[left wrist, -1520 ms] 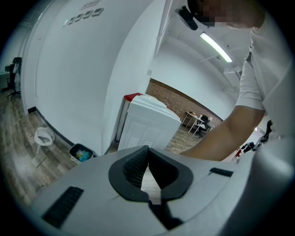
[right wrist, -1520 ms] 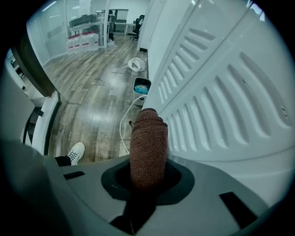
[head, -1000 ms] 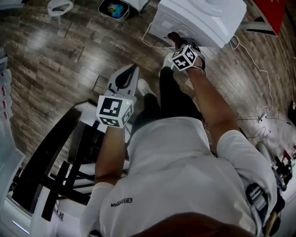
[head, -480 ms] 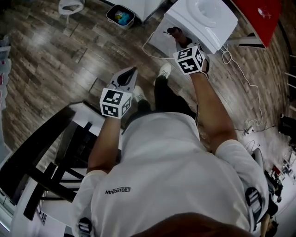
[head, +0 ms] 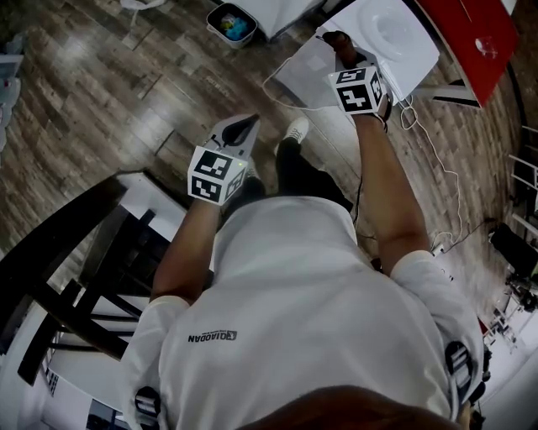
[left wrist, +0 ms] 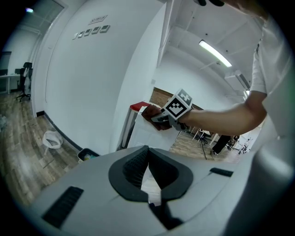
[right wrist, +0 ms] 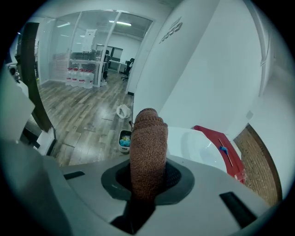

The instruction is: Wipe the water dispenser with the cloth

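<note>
The white water dispenser (head: 395,38) stands at the top of the head view, its round top recess showing. My right gripper (head: 343,52) is shut on a rolled brown cloth (head: 340,39), which lies against the dispenser's upper front edge. In the right gripper view the cloth (right wrist: 147,147) stands up between the jaws, with the dispenser's top (right wrist: 200,147) just beyond it. My left gripper (head: 234,134) hangs over the wooden floor, well left of the dispenser, jaws shut on nothing. From the left gripper view (left wrist: 147,148) I see the dispenser's front (left wrist: 145,133) and the cloth (left wrist: 154,122).
A small bin (head: 233,23) with colourful contents stands left of the dispenser. A red panel (head: 475,29) lies to its right. White cables (head: 445,168) trail over the floor at right. A dark table frame (head: 76,277) fills the lower left. The person's feet stand before the dispenser.
My right gripper has carried the cloth up the dispenser's front to its top edge. The left gripper has stayed shut over the floor.
</note>
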`<action>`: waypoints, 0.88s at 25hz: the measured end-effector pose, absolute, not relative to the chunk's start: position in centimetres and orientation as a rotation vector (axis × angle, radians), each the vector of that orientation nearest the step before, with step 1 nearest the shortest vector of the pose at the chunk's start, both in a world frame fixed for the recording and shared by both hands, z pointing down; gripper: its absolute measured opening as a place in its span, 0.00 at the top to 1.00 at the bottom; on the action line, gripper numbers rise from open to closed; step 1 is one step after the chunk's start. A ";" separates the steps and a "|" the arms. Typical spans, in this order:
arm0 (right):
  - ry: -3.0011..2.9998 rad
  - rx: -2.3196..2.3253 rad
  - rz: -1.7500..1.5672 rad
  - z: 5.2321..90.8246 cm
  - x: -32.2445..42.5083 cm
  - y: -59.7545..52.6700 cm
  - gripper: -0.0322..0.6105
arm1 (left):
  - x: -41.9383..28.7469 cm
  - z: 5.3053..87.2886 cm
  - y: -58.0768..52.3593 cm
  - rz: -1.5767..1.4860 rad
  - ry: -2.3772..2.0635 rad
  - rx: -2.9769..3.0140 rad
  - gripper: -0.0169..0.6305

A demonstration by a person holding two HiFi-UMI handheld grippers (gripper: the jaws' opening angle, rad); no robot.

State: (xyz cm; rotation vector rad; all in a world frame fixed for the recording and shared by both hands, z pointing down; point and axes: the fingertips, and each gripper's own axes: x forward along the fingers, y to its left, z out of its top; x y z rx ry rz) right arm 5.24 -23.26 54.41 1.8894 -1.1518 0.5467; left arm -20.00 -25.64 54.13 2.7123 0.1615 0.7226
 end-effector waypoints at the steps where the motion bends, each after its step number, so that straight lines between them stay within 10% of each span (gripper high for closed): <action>1: -1.147 1.886 0.546 54.5 5.3 -23.5 0.85 | -20.1 54.2 -25.8 0.722 0.159 2.714 0.99; 22: -1.061 1.699 0.581 64.4 4.0 -24.7 0.85 | -19.9 55.8 -27.5 0.712 0.091 2.672 0.99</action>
